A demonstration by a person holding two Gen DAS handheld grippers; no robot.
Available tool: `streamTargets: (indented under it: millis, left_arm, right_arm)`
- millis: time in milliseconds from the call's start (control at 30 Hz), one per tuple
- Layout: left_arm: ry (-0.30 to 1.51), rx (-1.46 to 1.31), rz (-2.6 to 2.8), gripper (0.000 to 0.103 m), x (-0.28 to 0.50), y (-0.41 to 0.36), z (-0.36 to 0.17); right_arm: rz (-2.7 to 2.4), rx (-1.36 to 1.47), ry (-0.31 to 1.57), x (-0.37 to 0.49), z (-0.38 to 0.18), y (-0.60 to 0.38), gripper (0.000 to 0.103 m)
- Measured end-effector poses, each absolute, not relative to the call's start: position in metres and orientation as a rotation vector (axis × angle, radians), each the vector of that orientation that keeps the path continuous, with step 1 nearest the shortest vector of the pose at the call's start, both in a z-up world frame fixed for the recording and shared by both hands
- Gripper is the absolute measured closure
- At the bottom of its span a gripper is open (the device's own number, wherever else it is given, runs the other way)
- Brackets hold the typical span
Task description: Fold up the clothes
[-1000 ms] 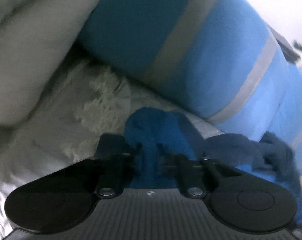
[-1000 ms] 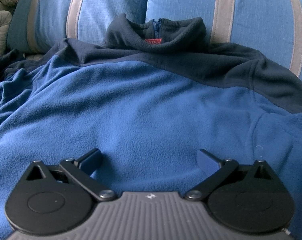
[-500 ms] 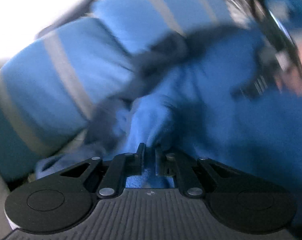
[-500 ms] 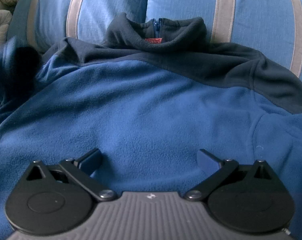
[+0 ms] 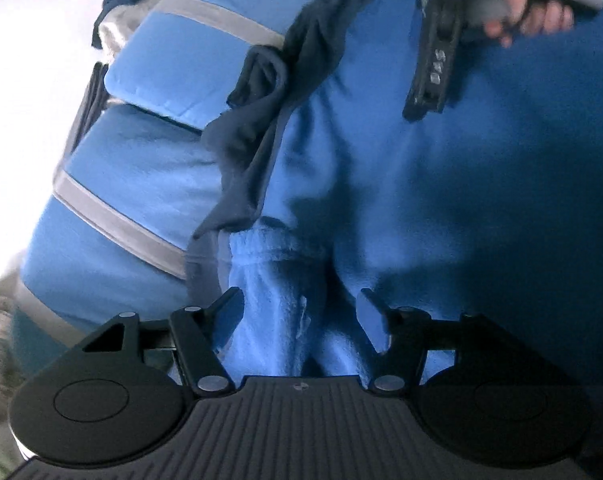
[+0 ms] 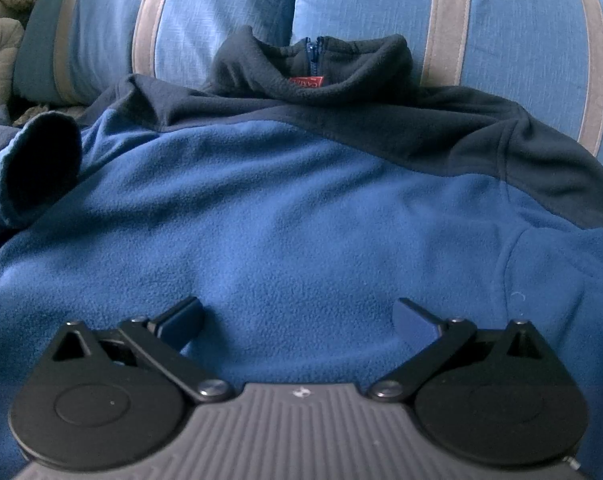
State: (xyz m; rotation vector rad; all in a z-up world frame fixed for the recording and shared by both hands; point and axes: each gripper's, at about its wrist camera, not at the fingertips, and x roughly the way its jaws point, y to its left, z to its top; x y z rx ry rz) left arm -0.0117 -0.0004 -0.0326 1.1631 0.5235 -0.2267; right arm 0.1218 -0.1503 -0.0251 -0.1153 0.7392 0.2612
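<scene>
Left gripper (image 5: 301, 312) has just been opening, the fleece (image 6: 301, 220) sleeve (image 5: 277, 288) loose between its jaws. Right gripper (image 6: 301, 316) gapes wide over the fleece, gripping nothing.

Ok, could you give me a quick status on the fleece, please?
Left hand-held gripper just opened, sleeve between jaws, unpinched. Right hand-held gripper open over fleece. Nothing in the way.

Dim, bluish, fisheye-warped, left-edge glare

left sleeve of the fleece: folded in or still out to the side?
Folded in. The sleeve lies over the fleece body, cuff opening facing the right camera; the left hand-held gripper has just been opening, sleeve between unpressed pads.
</scene>
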Motion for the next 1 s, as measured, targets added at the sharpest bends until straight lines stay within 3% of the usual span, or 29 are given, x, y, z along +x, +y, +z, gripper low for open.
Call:
streamTargets:
  millis: [100,600,1000]
  left_arm:
    - [0.54,1.173,-0.181,0.045,-0.007,-0.007,-0.039]
    - [0.602,1.034,-0.069,0.087,0.028,-0.008,-0.024]
    - [0.328,0.727,0.16,0.092,0.003,0.098,0.093]
  right_arm:
    - [0.262,-0.116,0.739,0.122,-0.025,-0.15,0.0]
    - [0.265,-0.115,0.74,0.123,-0.025,-0.151,0.0]
    - [0.268,-0.112,0.732,0.122,-0.027,-0.151,0.0]
